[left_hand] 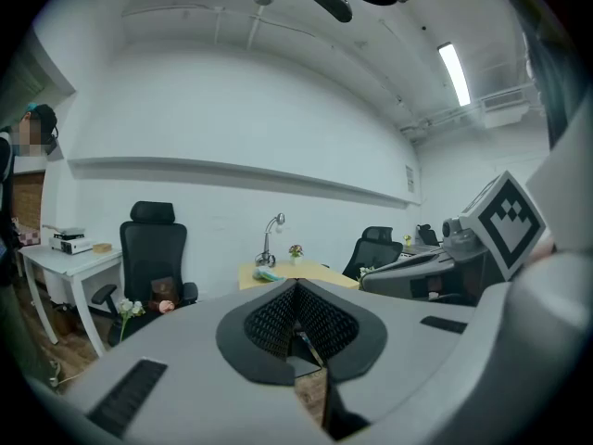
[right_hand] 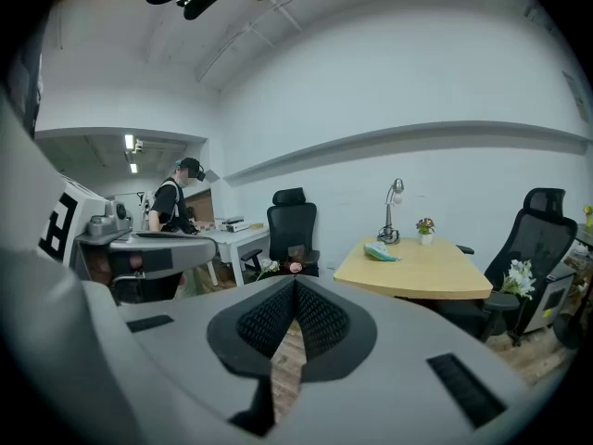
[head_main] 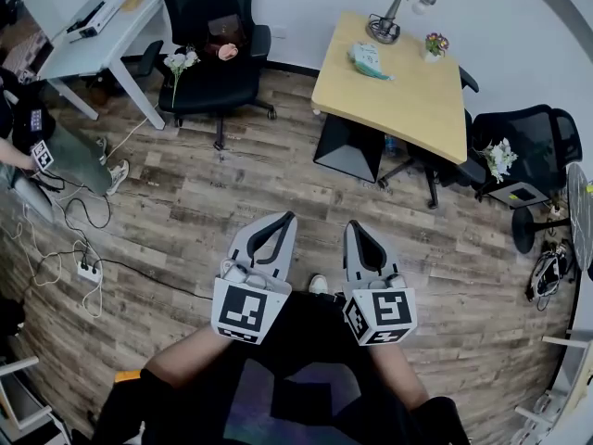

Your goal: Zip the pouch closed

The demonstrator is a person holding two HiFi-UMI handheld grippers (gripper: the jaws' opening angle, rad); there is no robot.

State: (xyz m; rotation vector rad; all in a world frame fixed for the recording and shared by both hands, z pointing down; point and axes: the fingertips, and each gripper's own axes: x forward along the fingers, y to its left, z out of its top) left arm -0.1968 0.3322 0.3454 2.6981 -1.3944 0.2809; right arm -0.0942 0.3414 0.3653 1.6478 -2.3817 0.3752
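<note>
Left tongs (head_main: 288, 217), right tongs (head_main: 353, 224) abreast, jaws together, slightly downward

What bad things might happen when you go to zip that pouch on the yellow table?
The pouch lies close to the lamp and the flower pot, so a reach might knock those over. The left gripper and right gripper have their fingers shut and hold nothing, far from the table; pushing at the pouch like that may slide it. Floor cables might trip someone.
</note>
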